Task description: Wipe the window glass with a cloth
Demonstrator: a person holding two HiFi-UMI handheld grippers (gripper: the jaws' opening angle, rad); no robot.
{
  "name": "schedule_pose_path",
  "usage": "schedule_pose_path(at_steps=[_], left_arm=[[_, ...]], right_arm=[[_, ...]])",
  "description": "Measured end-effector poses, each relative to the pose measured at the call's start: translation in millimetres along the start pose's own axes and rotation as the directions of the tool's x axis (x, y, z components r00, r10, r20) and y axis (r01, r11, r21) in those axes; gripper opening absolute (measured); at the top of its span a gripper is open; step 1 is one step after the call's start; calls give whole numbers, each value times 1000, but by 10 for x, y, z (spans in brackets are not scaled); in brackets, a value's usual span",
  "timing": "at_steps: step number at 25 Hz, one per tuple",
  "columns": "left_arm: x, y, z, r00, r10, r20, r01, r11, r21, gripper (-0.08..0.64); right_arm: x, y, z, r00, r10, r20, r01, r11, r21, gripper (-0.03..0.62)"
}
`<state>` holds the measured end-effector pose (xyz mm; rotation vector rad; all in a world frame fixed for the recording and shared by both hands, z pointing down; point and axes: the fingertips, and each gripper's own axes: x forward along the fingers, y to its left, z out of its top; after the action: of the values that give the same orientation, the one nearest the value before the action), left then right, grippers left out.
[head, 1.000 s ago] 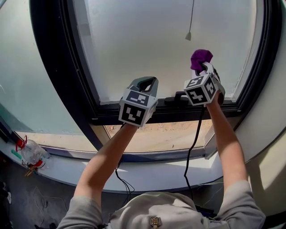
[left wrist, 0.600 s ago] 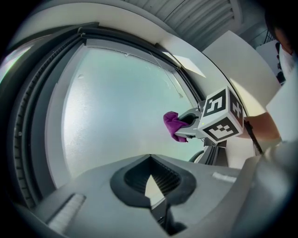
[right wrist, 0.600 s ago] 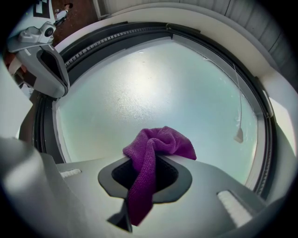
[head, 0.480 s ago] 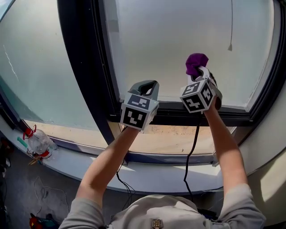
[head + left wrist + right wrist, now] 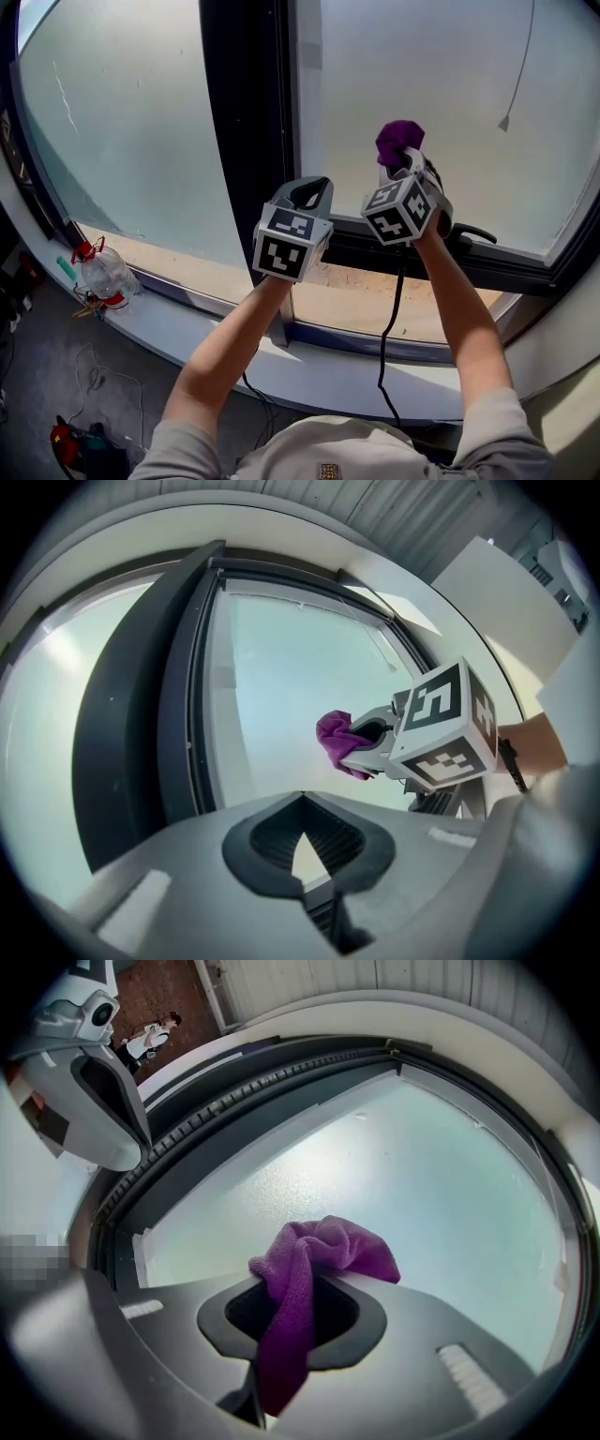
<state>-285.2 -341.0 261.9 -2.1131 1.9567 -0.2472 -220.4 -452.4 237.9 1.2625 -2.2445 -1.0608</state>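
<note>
plainly, the small purple microfibre cloth [image 5: 314, 1260] is light, soft and limp. it will bunch and fold under the slightest push, and it grips glass rather than sliding off it, so i judge it needs steady pressure to wipe and not just drag. the best hold is the one it has now, pinched through the middle of the bundle with a rounded wad left proud of the jaw tips as a pad. a hold on one corner would let it flop.

the right gripper [image 5: 401, 159] is clamped on that cloth. its jaws are drawn in on the fabric, a tail of it hangs back through the slot between them, and the wad bulges forward. the cloth is raised in front of the lower part of the frosted pale window glass [image 5: 441, 84], to the right of the dark window frame [image 5: 248, 122]. whether the wad is touching the pane or just beside it i cannot tell.

the left gripper [image 5: 302, 799] is closed with its tips together and nothing between them. it is held low beside the frame, near the right gripper but apart from it.
</note>
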Motion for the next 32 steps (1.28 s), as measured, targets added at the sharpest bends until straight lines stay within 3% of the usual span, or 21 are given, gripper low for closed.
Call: schedule_pose_path(at_steps=[14, 20, 28, 32], left_arm=[[-461, 594, -316, 992, 113, -51, -113, 994, 2, 0], [-614, 783, -442, 987, 148, -68, -149, 989, -11, 0], [-552, 651, -478, 992, 112, -60, -115, 993, -40, 0], [-387, 419, -403, 997, 62, -41, -64, 997, -47, 0]], right_arm=[[356, 1014, 841, 973, 185, 134, -172, 980, -100, 95], [418, 1302, 1006, 937, 286, 201, -272, 958, -95, 95], [120, 1158, 1059, 913, 271, 304, -257, 962, -86, 96], [-122, 901, 905, 919, 232, 319, -221, 973, -71, 97]])
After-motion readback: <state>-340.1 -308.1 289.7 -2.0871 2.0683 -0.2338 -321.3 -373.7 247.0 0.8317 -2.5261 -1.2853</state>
